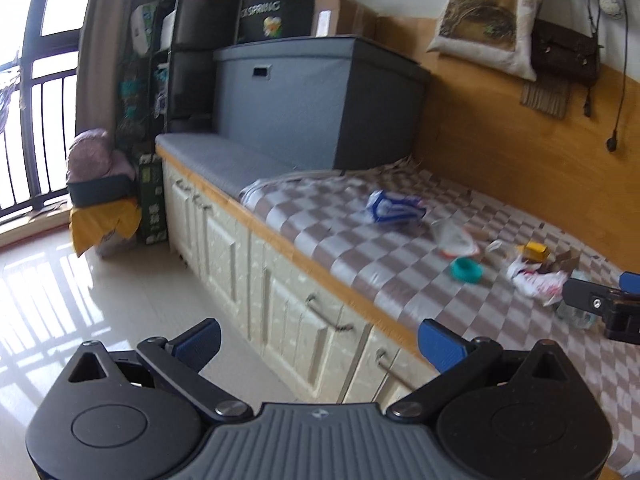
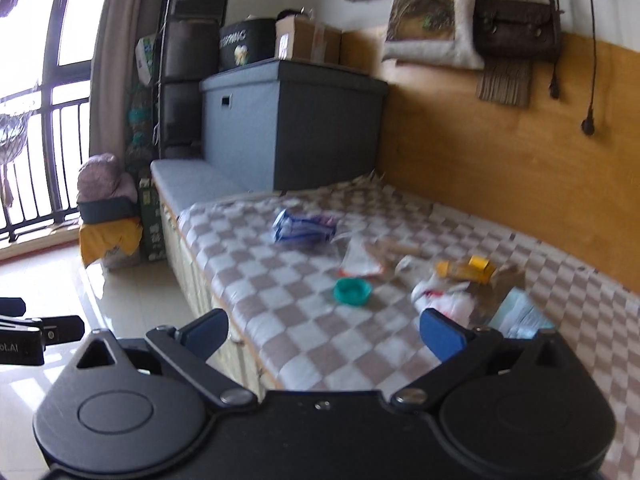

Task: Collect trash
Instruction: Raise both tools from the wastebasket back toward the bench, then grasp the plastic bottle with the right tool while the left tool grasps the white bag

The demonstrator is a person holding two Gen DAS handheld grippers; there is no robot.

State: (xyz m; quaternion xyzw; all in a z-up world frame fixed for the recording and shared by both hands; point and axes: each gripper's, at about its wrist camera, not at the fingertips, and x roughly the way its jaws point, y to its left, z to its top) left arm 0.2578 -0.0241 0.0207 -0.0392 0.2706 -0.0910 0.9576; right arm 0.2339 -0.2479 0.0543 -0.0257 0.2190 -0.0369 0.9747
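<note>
Trash lies scattered on a checkered cloth over a long bench. There is a blue-and-white wrapper, a clear plastic bag with a red edge, a teal round lid, a yellow carton and crumpled white-and-red paper. My left gripper is open over the bench's front edge, holding nothing. My right gripper is open above the cloth, short of the lid. The right gripper's tip shows beside the crumpled paper.
A grey storage box stands at the bench's far end with a black box and a cardboard box on top. Bags hang on the wooden wall panel. White cabinet doors front the bench. Tiled floor and a balcony door lie to the left.
</note>
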